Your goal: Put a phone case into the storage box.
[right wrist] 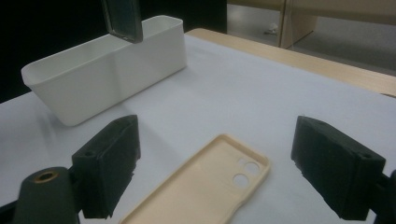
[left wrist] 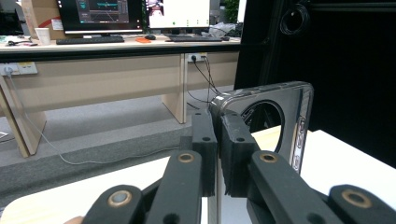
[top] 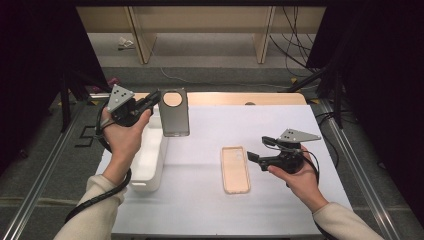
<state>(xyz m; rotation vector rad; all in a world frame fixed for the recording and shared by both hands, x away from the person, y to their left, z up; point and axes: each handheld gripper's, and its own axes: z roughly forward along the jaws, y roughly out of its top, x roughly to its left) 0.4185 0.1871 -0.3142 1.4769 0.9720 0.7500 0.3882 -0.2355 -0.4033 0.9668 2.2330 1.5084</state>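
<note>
My left gripper [top: 156, 98] is raised at the back left and is shut on the edge of a dark, smoky phone case [top: 174, 112] with a round camera hole, held upright in the air. In the left gripper view that dark case [left wrist: 273, 123] stands pinched between the two jaws of my left gripper [left wrist: 218, 140]. A beige phone case [top: 235, 169] lies flat on the white table, inner side up. My right gripper [top: 259, 149] hovers just right of it, open and with nothing in it. In the right gripper view the beige case [right wrist: 210, 186] lies between the spread jaws of my right gripper [right wrist: 229, 172].
A white rectangular bin [top: 149, 160] stands at the table's left side, under my left forearm; the dark case hangs by its far end [right wrist: 122, 18]. The white bin [right wrist: 98, 70] looks deep and hollow. Beyond the table edge are wooden desk legs and cables on the floor.
</note>
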